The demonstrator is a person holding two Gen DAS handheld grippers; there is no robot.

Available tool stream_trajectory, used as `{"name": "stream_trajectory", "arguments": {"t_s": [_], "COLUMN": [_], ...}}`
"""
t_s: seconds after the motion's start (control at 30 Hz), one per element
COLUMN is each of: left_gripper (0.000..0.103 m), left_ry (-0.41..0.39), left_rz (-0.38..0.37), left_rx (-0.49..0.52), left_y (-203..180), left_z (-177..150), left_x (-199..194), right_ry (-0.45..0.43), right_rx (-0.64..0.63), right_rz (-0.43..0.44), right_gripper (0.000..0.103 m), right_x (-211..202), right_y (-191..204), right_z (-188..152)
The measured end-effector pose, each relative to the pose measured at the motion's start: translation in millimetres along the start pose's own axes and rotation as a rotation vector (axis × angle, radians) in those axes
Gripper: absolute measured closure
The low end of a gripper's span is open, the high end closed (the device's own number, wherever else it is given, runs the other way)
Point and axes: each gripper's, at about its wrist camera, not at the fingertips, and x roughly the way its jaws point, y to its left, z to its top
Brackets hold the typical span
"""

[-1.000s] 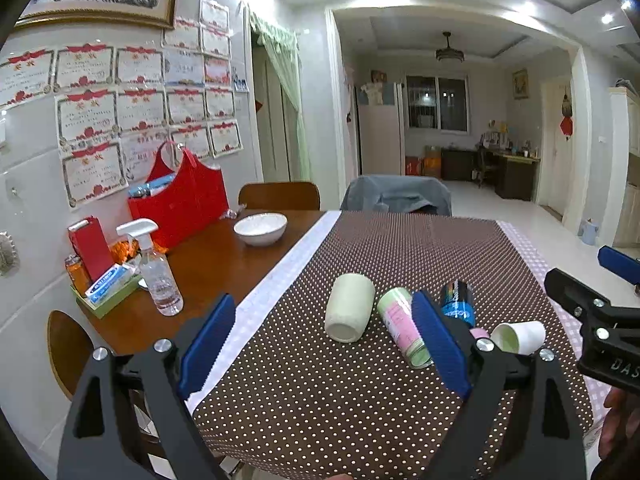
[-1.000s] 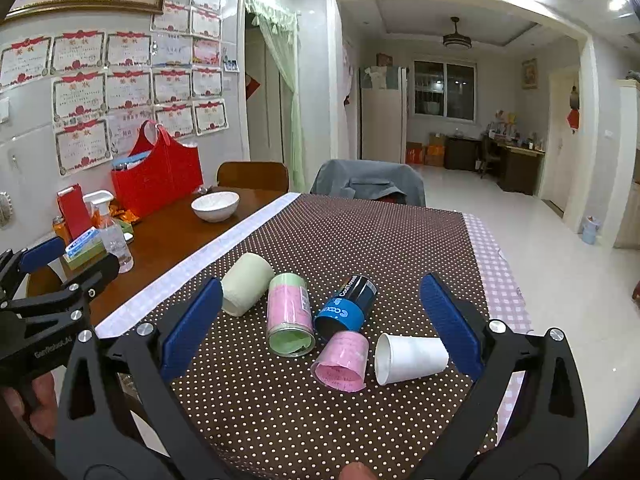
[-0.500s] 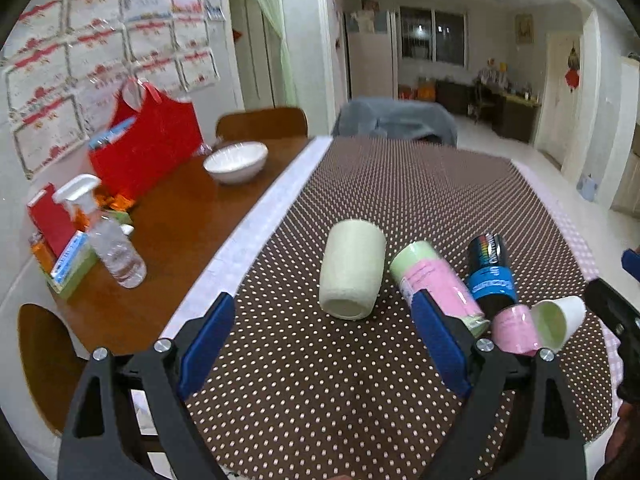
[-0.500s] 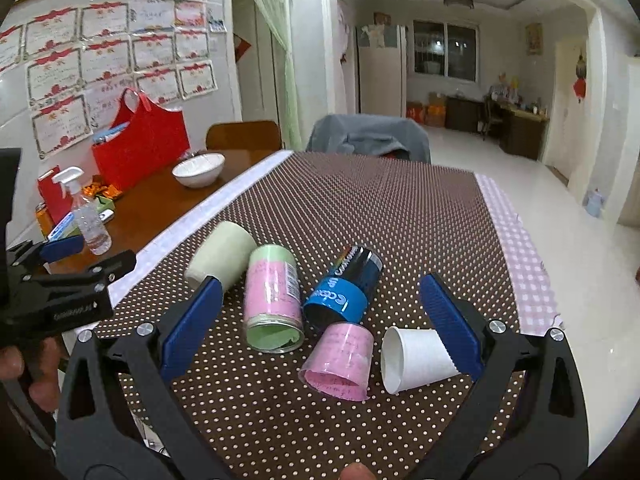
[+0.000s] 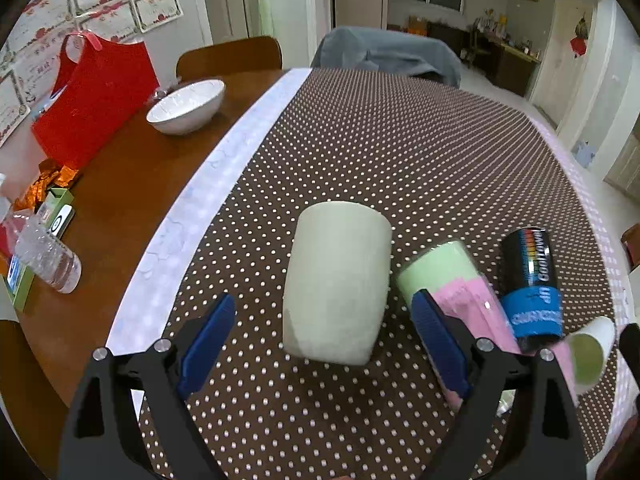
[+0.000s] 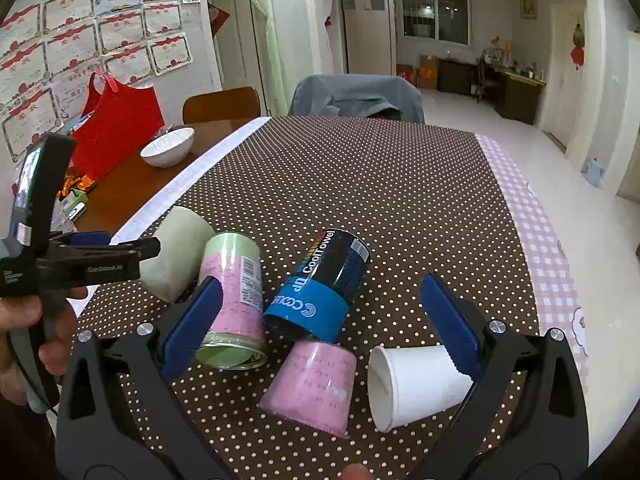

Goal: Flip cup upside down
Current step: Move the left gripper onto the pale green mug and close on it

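Left wrist view shows my left gripper (image 5: 320, 344), jaws spread, facing the pale green cup (image 5: 338, 284) lying sideways; seemingly rigid and slick, I'd pinch its mid-body.

A wooden table (image 5: 120, 184) is seen, its right part covered by a brown polka-dot tablecloth (image 5: 380, 152) with a pale strip along its left edge. On the cloth five containers are laid on their sides: a pale green cup (image 5: 338, 286), a green-and-pink can (image 6: 234, 296) just beside it, a black-and-blue can (image 6: 320, 284), a pink cup (image 6: 312, 386) and a white paper cup (image 6: 412, 380). On the bare wood are set a white bowl (image 5: 186, 106), a red bag (image 5: 94, 96), a clear bottle (image 5: 48, 258) and small boxes (image 5: 60, 212).
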Motion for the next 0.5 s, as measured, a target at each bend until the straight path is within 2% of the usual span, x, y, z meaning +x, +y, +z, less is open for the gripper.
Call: {"name": "stream_trajectory", "arguments": {"t_s": [0.43,0.5], "left_gripper": [0.016,0.024], "left_ry": [0.121,0.140], "left_rz": [-0.024,-0.064], "left_rx": [0.015,0.001], "left_y": [1,3], "left_z": [13,12], "left_x": [61,67], "right_ry": [0.019,0.018], "right_rx": [0.021,0.026], "right_rz": [0.009,0.011], "right_gripper": [0.006,0.006], "right_x": [10,9], "right_y": [-12,-14], "right_z": [2,2]}}
